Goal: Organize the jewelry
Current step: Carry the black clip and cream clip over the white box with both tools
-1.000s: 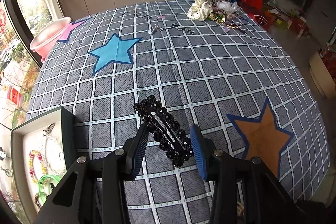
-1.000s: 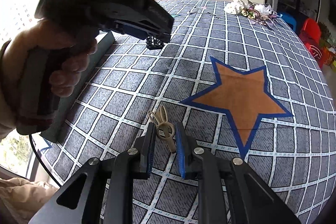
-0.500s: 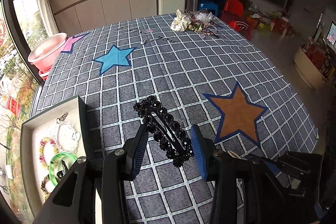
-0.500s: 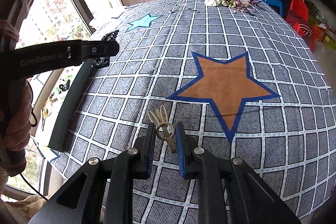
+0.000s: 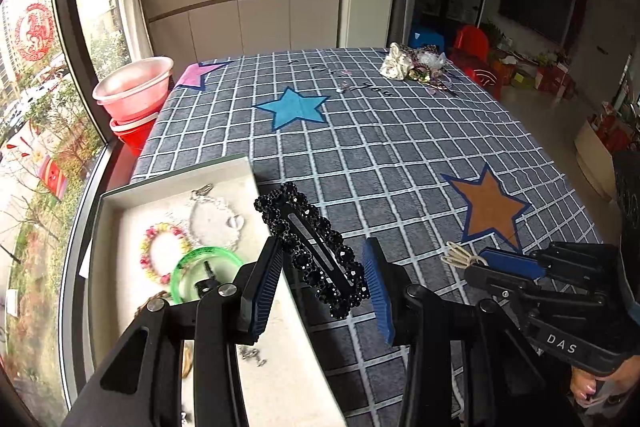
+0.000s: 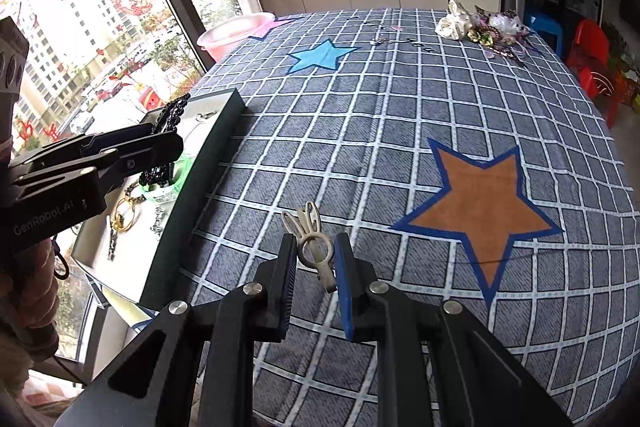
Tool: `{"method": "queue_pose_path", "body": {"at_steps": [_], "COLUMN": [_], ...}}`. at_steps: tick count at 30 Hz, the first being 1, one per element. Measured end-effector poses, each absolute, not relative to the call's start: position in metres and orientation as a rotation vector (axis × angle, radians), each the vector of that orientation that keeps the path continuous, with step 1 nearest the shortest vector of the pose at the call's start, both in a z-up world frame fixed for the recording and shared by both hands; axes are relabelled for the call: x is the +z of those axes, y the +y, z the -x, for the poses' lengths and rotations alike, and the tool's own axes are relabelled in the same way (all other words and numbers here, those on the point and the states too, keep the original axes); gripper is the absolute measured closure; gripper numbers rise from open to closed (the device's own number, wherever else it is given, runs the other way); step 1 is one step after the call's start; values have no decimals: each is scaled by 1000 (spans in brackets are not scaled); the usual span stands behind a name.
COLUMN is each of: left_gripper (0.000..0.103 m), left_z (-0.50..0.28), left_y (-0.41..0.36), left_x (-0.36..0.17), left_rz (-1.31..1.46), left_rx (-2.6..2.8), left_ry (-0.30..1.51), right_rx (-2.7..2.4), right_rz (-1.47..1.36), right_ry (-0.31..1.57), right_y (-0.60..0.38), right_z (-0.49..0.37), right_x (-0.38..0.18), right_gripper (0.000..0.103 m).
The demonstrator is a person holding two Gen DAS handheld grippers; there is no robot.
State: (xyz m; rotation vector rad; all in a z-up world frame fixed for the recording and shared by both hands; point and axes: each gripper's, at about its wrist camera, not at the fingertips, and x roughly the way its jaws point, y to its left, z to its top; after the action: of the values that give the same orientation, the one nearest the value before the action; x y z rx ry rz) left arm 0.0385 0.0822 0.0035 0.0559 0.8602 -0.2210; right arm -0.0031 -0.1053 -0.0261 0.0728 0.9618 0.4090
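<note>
Left wrist: left gripper point(image 5: 326, 281) clamps the black beaded hair clip point(image 5: 312, 249) over the near wall of the jewelry tray point(image 5: 120, 195); carry it further in, lower, then release

Right wrist: right gripper point(image 6: 316, 267) pinches the cream rabbit-ear clip point(image 6: 314, 245) above the checked cloth point(image 6: 400, 131); keep hold until the tray frees up

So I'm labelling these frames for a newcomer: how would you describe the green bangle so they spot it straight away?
Start at the checked tablecloth with its stars and go to the shallow white-lined tray at its window-side edge. Inside lies the green bangle, beside a pink-and-yellow beaded bracelet and a pale chain bracelet. It is the only smooth, translucent, solid green ring there.
</note>
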Motion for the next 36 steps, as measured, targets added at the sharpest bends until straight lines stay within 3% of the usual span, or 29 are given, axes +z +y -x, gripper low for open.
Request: {"method": "queue_pose_path", "body": {"at_steps": [15, 36], "left_gripper": [54, 54], "left_z": [-29, -100], "left_y": [195, 232], "left_x": [-15, -51], "left_rz": [57, 69], "left_rx": [-30, 5], "left_ry": [877, 966], "right_rx": [556, 616], "right_rz": [46, 99], "right_ry": [961, 1040], "right_y": [-9, 84], "right_z": [-26, -109], "right_x": [-2, -21], "right_gripper": [83, 83]}}
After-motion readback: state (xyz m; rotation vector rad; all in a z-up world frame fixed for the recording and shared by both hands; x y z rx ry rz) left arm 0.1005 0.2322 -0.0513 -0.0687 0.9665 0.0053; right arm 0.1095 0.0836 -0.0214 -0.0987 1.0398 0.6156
